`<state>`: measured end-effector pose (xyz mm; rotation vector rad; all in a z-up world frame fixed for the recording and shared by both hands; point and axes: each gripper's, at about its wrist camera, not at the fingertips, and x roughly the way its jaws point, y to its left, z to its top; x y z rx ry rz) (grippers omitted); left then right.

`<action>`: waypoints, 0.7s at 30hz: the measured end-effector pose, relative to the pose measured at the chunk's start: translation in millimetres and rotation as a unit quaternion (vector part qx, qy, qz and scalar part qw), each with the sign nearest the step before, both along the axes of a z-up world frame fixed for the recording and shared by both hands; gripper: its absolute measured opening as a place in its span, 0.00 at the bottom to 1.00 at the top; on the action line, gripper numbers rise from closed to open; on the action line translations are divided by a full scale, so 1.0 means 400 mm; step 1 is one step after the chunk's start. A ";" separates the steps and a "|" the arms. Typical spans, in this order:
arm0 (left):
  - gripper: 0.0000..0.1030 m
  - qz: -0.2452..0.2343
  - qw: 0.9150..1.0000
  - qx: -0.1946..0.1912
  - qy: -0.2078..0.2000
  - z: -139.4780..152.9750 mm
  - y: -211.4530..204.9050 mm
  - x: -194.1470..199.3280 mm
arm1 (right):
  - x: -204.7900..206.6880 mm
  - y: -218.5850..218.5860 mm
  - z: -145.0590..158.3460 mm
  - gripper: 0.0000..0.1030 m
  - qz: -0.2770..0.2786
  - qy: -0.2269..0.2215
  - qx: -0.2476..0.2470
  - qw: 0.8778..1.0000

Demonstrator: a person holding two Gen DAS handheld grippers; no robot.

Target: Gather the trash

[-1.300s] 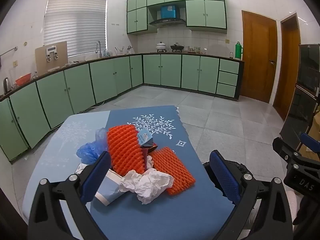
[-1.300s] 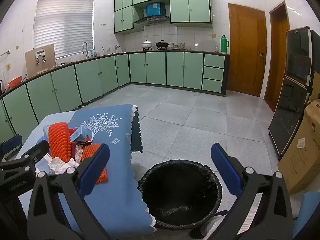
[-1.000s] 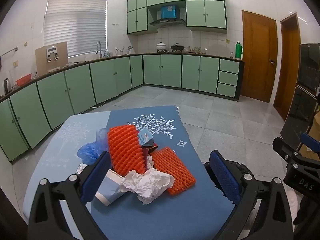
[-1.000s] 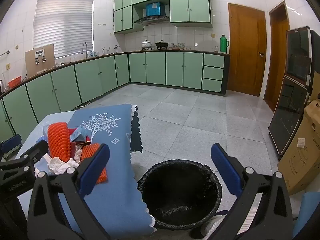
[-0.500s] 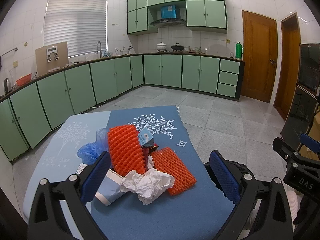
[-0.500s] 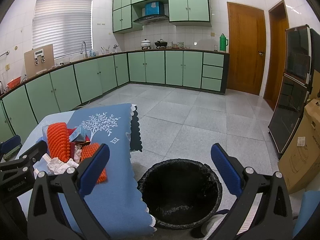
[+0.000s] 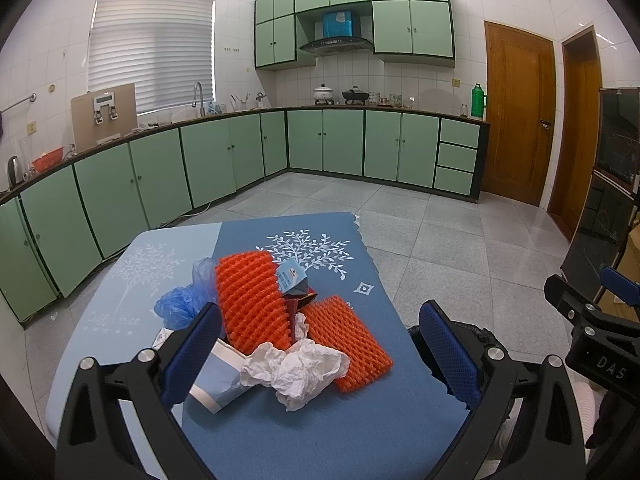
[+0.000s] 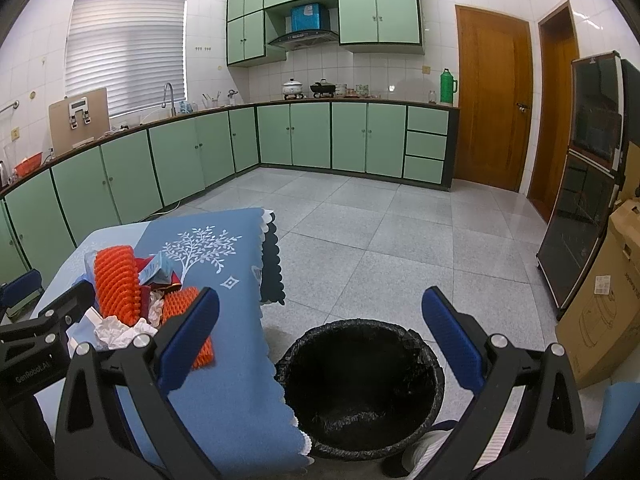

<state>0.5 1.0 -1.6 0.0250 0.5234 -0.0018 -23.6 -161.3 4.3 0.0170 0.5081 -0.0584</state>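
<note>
A pile of trash lies on the blue tablecloth (image 7: 320, 432): a tall orange foam net (image 7: 250, 300), a flat orange foam net (image 7: 346, 336), crumpled white paper (image 7: 298, 368), a blue plastic bag (image 7: 180, 304), a small carton (image 7: 292, 278) and a light blue wrapper (image 7: 218, 380). My left gripper (image 7: 320, 344) is open, its fingers on either side of the pile, just short of it. My right gripper (image 8: 320, 336) is open and empty above a black-lined trash bin (image 8: 360, 384) on the floor to the right of the table. The pile also shows in the right wrist view (image 8: 120, 288).
Green cabinets (image 7: 340, 144) line the far walls. A dark glass cabinet (image 8: 580, 220) and a cardboard box (image 8: 604, 312) stand at the right. The grey tiled floor (image 8: 380, 232) stretches beyond the table. The right gripper's body (image 7: 592, 344) is to the right of the table.
</note>
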 end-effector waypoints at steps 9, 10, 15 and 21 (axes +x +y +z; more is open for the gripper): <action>0.94 0.000 1.000 0.000 0.001 0.003 0.001 0.002 | 0.001 0.000 0.000 0.95 0.000 0.001 0.000 1.000; 0.94 0.000 1.000 0.000 0.001 0.003 0.001 0.002 | 0.001 0.000 -0.001 0.95 0.000 0.001 0.000 1.000; 0.94 0.000 1.000 0.000 0.000 0.003 0.001 0.002 | 0.003 0.000 0.007 0.95 0.000 0.002 -0.001 1.000; 0.94 0.000 1.000 0.000 0.001 0.003 0.001 0.001 | 0.003 0.001 0.008 0.95 0.000 0.002 -0.001 1.000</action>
